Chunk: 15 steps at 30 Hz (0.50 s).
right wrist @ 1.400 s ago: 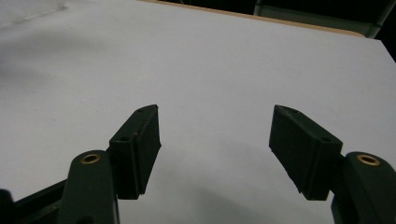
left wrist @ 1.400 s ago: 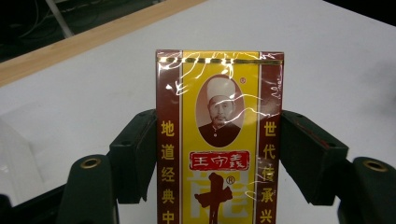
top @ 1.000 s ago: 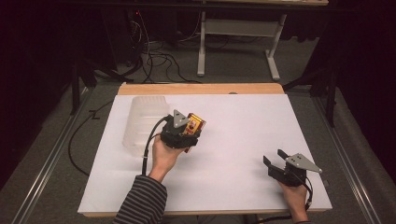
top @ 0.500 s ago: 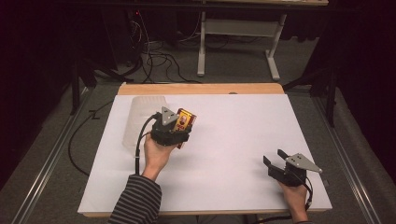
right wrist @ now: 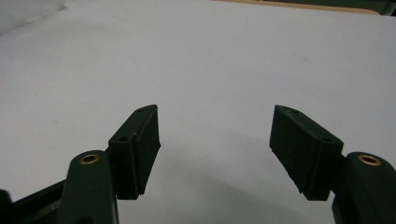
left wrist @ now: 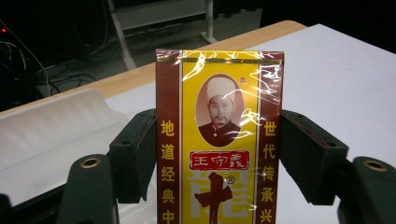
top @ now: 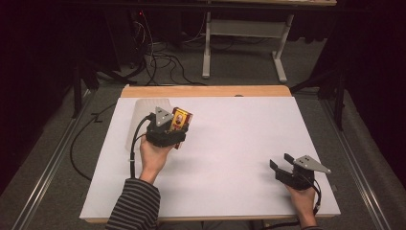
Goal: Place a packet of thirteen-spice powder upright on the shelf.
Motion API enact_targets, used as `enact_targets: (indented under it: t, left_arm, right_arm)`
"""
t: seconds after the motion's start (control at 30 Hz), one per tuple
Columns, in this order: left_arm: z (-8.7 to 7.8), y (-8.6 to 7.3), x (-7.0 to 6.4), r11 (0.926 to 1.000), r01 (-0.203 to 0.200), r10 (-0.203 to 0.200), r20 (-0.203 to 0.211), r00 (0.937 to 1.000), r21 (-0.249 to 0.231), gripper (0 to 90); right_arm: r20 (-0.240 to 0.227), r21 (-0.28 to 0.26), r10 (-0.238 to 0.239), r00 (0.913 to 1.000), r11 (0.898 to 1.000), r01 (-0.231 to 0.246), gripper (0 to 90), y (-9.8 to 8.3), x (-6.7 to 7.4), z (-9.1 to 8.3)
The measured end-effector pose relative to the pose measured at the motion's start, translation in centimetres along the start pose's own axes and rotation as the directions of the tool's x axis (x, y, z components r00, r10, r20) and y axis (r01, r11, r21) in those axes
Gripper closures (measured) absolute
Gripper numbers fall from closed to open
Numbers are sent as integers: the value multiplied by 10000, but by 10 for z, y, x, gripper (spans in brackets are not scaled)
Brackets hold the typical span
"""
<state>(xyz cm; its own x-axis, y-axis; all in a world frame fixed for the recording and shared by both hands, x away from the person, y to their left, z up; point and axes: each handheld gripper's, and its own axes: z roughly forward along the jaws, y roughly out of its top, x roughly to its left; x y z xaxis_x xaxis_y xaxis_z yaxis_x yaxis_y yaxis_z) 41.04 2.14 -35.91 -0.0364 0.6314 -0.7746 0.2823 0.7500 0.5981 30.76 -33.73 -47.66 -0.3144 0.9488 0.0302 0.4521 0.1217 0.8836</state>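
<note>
In the high view a white sheet (top: 249,158) covers most of a wooden table (top: 206,91), whose bare edge shows along the far side; the left gripper (top: 168,125) is over the far left part of the sheet, held by a hand (top: 154,155) that comes out of a striped sleeve (top: 133,205); its jaws are clamped on a yellow and dark red packet (top: 180,121), which stands upright between them, just beside a clear plastic tub (top: 139,117) at the left edge of the sheet; a black cable (top: 133,143) loops from this gripper down past the wrist; the right gripper (top: 283,166) is near the front right corner of the sheet, well apart from the packet, with its jaws spread and nothing between them; dark floor, cables and a grey table frame (top: 244,38) lie beyond the table.

In the left gripper view the packet (left wrist: 219,140) stands upright between the two black jaws, each jaw pressed against one of its dark red side strips; its glossy wrapper catches the light; the front bears a portrait in an oval and columns of red characters on yellow; the tub (left wrist: 51,135) lies behind on the left, and the table's wooden edge (left wrist: 224,44) runs across beyond it.

In the right gripper view the two jaws stand wide apart over bare white sheet (right wrist: 224,60); nothing is held; whether they touch the sheet I cannot tell.
</note>
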Motion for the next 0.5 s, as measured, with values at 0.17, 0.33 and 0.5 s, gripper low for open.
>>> enact_targets:
  t: [0.17,0.33,0.5]
  left_arm:
    - [2,7,5,9994,93,-95,-70,9999,-340,330]
    - [5,11,13,9991,27,-41,-317,9995,-433,329]
    - [7,13,19,9986,101,-129,-515,9986,-529,329]
  right_arm:
    - [97,-66,-104,9999,9999,104,339,0,1,0]
    - [138,-143,-150,9998,9998,152,339,-1,2,-1]
    - [147,-155,-168,9998,9997,170,339,-1,2,-1]
